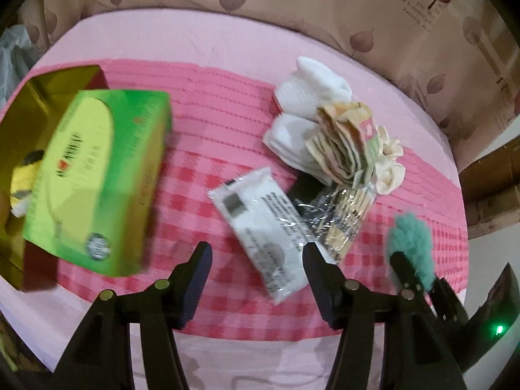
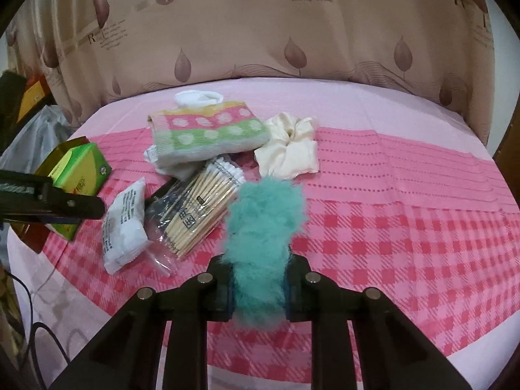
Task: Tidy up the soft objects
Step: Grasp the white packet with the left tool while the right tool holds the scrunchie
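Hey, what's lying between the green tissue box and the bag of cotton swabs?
A white plastic-wrapped packet lies between the green tissue box and the bag of cotton swabs, on the pink checked cloth. The right wrist view shows it most clearly.

Take the bag of cotton swabs (image 2: 198,208) as your landmark on the table (image 2: 406,227). Just to its left lies the tissue packet (image 2: 125,224), touching it. Further left, the tissue box (image 2: 81,178) sits in the open carton (image 1: 48,97) at the table's left edge. Behind the swabs, the folded towel (image 2: 208,133) rests on the socks (image 1: 292,136), its near edge over the bag. Right of the towel, behind and right of the swabs, lies the satin scrunchie (image 2: 289,152). Just right of the swabs, nearer you, the fluffy scrunchie (image 2: 263,237) stands up between your right hand-held gripper's (image 2: 260,295) fingers
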Demonstrator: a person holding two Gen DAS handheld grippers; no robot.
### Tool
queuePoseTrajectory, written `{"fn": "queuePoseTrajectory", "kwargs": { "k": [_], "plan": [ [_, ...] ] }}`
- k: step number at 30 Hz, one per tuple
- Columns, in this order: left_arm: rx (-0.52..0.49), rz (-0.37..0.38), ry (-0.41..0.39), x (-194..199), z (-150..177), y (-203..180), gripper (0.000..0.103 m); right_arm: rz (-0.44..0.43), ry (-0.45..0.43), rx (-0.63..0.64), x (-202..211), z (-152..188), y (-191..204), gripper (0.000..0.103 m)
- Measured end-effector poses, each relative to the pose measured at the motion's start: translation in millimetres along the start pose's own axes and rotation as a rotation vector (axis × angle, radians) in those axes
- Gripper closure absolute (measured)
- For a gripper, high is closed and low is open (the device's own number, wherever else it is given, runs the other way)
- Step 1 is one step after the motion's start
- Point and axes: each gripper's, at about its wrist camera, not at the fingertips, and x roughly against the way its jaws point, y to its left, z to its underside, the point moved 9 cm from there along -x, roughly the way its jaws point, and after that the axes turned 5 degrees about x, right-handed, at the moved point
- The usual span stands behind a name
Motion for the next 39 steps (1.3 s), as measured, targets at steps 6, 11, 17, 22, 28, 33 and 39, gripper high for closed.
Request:
{"fn": "queuePoseTrajectory", "kwargs": {
  "k": [6,11,17,22,28,33,39],
  "plan": [
    [0.148,-0.014,0.008,-12.8,-4.2,-14.3,0.044,-0.034,0.020,0.017,-6.3,4.3,9.4,0.084],
    [0.194,-0.093,-0.008,-26.9,-5.8,-12.5,0.044,-0.041,0.024,0.005,-7.0,5.6,8.7,0.084],
    [0.210,-0.106,-0.004,-37.6,0.9,-3.9,0.043,-0.047,0.040,0.014,-13.3,7.4,12.0,0.084],
    [0.195,-0.084,0.027,-44.8,6.8,2.7,0.043,-0.048,0.038,0.019,-13.5,7.2,14.1,0.084],
    [0.116,-0.065,0.026,-43.3,6.7,0.7,0.048,-0.048,0.034,0.008,-12.8,6.7,10.7,0.084],
    [0.041,-0.055,0.013,-36.5,1.2,0.2,0.049,-0.045,0.037,0.011,-14.1,8.1,10.1,0.084],
    [-0.015,-0.067,-0.023,-22.1,-8.7,-0.5,0.049,-0.038,0.046,0.013,-17.4,9.0,9.8,0.084]
  ]
}}
